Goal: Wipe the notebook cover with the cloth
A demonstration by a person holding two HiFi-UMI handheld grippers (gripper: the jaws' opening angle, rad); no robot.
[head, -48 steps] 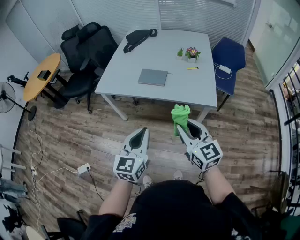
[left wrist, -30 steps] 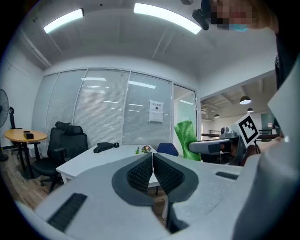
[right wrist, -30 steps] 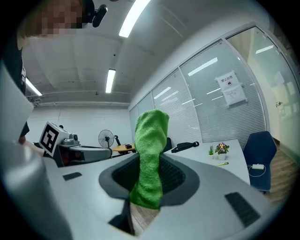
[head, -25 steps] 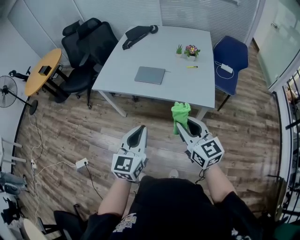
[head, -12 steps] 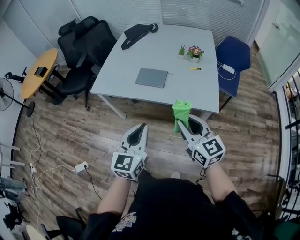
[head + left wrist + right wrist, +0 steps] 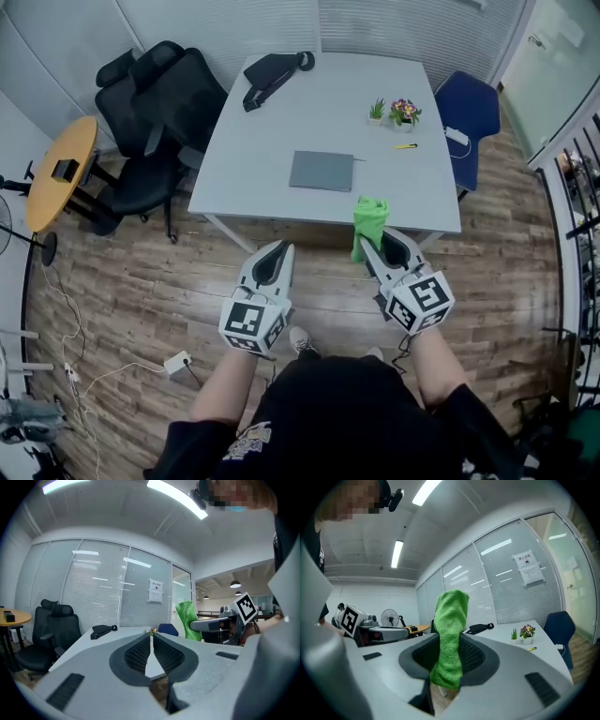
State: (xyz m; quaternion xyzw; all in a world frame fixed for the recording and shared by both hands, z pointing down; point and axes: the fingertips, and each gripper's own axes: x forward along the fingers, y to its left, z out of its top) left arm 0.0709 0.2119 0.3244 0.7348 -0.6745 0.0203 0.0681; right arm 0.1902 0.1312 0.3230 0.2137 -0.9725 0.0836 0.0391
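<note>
Right gripper (image 6: 374,246) at five o'clock pointing forward, jaws clamped on upright bright green fuzzy cloth (image 6: 369,217), left gripper (image 6: 278,251) at seven o'clock pressed together, empty, flat grey notebook (image 6: 322,171) at twelve o'clock on white rectangular table (image 6: 281,117), paper wall notice (image 6: 156,590) unreadable

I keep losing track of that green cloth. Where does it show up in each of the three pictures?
Head view: green cloth right of centre, sticking up from the right gripper.
Left gripper view: right of centre, held upright.
Right gripper view: dead centre, clamped between the jaws.
Shared landmark: the black bag on the white table.
</note>
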